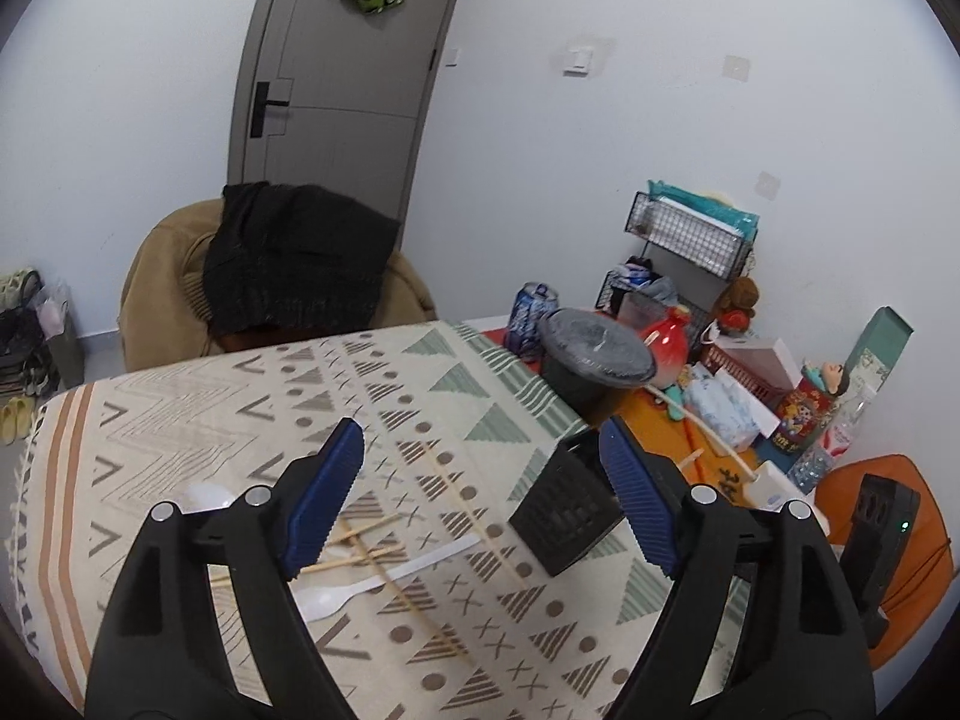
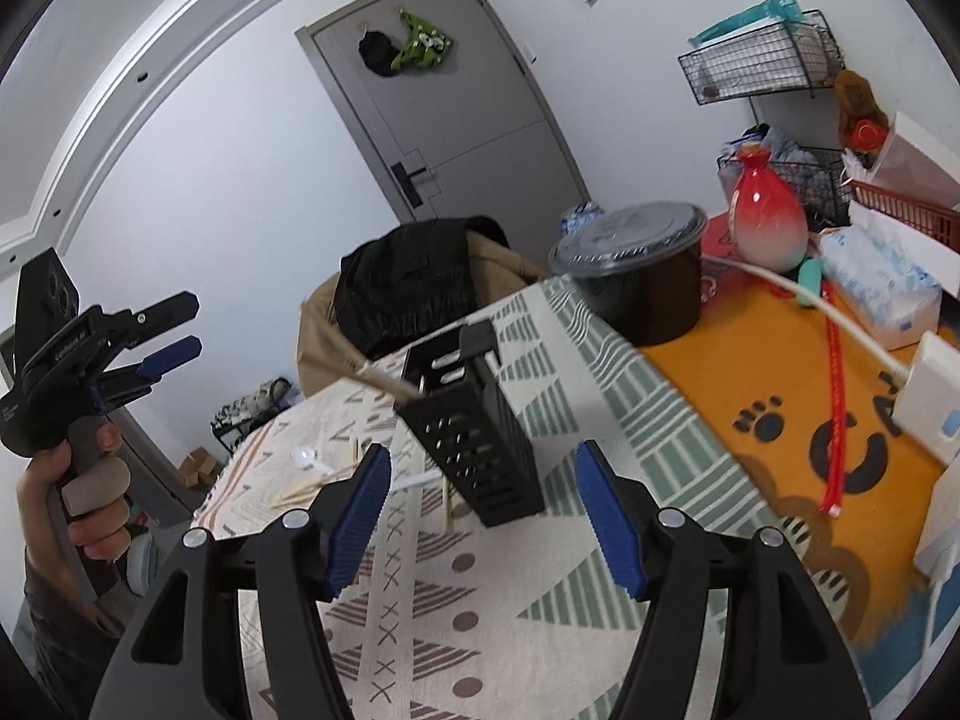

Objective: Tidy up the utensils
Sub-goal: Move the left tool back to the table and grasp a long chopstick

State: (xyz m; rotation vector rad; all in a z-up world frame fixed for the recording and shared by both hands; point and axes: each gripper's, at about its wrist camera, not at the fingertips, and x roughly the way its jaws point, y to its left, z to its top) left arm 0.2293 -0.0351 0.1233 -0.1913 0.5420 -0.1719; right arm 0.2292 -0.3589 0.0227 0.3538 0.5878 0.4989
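1. The black perforated utensil holder [image 1: 567, 516] stands on the patterned tablecloth [image 1: 180, 420], near the cloth's right edge, beside the orange mat [image 2: 750, 372]. Its long axis runs upward and its open mouth faces up; in the right wrist view [image 2: 474, 426] it looks tilted, though the fisheye may bend it.
2. A pale stick-like utensil [image 2: 390, 383] leans out of the holder's mouth, pointing up and to the left. Only the right wrist view shows it.
3. Loose wooden chopsticks [image 1: 360, 546] lie crossed on the cloth left of the holder, their axes running at several angles. One long chopstick [image 1: 456, 495] lies apart from that heap, running diagonally from upper left to lower right, close to the holder's left side.
4. A white plastic spoon [image 1: 360, 588] lies flat among the chopsticks, bowl toward lower left, handle pointing up right toward the holder. A second white spoon [image 1: 207, 495] shows partly behind the left finger.
5. The left gripper [image 1: 483, 495] hovers above the cloth with its blue pads spread wide and nothing between them; the holder sits just inside its right finger.
6. The right gripper [image 2: 480, 519] is likewise spread and empty, the holder's base lying between its pads.
7. Only the right wrist view shows the left gripper from outside [image 2: 150, 330], raised off the table's left edge in the person's hand [image 2: 90, 498].
8. The lidded black tub [image 1: 594, 360] and the red and white vase [image 2: 765, 222] stand beyond the holder.
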